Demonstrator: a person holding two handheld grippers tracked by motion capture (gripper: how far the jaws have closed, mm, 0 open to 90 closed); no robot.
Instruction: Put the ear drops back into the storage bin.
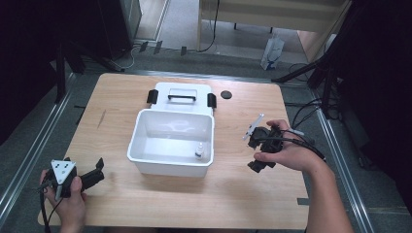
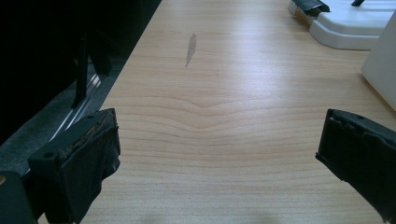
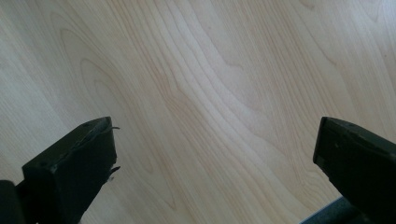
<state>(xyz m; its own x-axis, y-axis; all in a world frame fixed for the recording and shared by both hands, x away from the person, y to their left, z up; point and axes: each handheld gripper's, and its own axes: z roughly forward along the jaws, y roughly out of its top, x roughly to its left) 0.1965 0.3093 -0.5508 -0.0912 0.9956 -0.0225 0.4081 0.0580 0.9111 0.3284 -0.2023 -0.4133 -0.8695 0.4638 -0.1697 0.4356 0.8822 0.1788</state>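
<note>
An open white plastic box [image 1: 145, 145] stands in the middle of the wooden table [image 1: 233, 194]. Its lid [image 1: 180, 92], with a black handle and black latches, lies flat behind it. A small bottle [image 1: 199, 151] stands upright inside the box near its front right corner. My left gripper [image 1: 98, 171] rests at the table's front left corner, open, with nothing between its jaws [image 2: 219, 158]; the box wall [image 2: 380, 60] is ahead to its right. My right gripper [image 1: 253, 150] is held right of the box, tipped down at bare wood, open and holding nothing [image 3: 215, 163].
A small black round cap [image 1: 225, 94] lies on the table right of the lid. A grey smudge [image 2: 190, 49] marks the wood on the left. Black stands and cables [image 1: 311, 111] crowd the floor around the table, and metal rails [image 1: 29, 155] run along its sides.
</note>
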